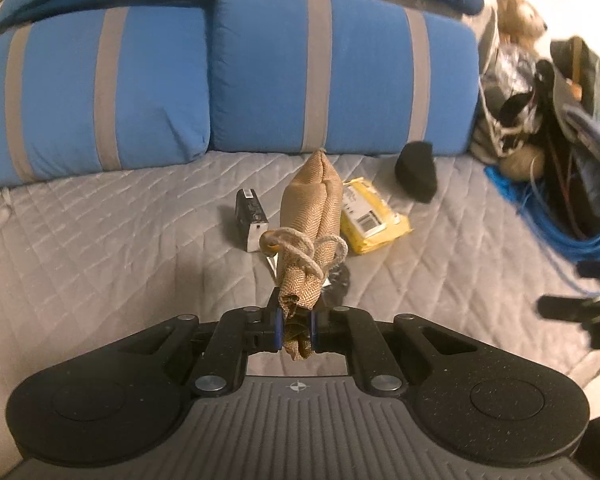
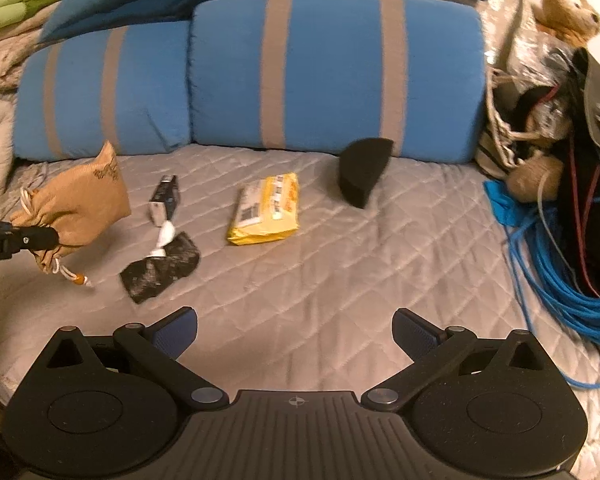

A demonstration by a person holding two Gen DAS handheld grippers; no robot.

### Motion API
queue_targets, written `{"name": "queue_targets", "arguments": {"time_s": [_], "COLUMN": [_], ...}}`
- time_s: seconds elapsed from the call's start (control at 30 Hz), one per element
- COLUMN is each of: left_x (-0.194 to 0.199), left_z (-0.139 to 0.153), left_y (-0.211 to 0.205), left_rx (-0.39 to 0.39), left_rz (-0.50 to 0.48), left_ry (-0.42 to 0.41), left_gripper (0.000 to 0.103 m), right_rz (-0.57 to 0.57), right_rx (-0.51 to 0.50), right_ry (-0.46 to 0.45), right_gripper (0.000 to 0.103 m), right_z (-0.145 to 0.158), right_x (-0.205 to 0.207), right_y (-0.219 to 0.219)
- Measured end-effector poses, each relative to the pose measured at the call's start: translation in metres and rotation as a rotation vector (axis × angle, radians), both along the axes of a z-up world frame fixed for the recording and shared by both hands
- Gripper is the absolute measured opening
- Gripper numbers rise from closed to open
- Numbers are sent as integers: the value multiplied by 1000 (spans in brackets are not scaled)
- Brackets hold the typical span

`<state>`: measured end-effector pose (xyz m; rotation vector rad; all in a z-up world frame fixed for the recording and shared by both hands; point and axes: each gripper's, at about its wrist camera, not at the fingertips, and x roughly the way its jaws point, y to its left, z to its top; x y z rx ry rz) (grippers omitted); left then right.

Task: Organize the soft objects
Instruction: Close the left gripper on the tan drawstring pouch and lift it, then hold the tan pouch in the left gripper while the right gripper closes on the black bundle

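My left gripper (image 1: 295, 326) is shut on the gathered neck of a tan drawstring pouch (image 1: 310, 216) and holds it above the grey quilted bed. The same pouch (image 2: 80, 204) shows at the left in the right wrist view, with the left gripper's tip (image 2: 40, 238) on it. My right gripper (image 2: 294, 334) is open and empty over the bed's front. On the quilt lie a yellow packet (image 2: 266, 210), a black foam half-disc (image 2: 362, 168), a black-and-white cloth (image 2: 160, 266) and a small dark box (image 2: 166, 198).
Two blue pillows with grey stripes (image 2: 332, 72) lie across the back of the bed. A teddy bear (image 2: 568, 8), bags and a coil of blue cable (image 2: 560, 264) crowd the right side. Beige and green bedding (image 2: 4, 32) is piled at the far left.
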<state>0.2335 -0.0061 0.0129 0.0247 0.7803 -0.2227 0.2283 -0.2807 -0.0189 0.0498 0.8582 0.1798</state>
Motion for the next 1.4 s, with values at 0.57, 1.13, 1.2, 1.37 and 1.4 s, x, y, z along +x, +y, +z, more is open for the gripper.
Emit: {"name": "queue_targets", "arguments": {"time_s": [0.57,1.13,1.2,1.37,1.4], "left_x": [-20,-10,-9,-6,-5], "left_z": [16,23,22,22,21], "left_y": [39,56,55,55,55], "left_rx": [-31,-14,-10,-3,-3], "left_rz": [100,140,132,128,127], "left_ry": [-7,-7,-8,-2,1], "left_gripper": [12,12,12,12,12], "right_rz": [270,491,501,555,565], "right_rx": [-89,-173,-160,-132,-129], "right_ry": [-12,-29,-26,-35,-33], "right_gripper": [103,103,103,103,103], "right_z": [-17,-60,-64,-71,-73], "right_x": [13,58,67,82,84], "right_y": [67,124,126,135,138]}}
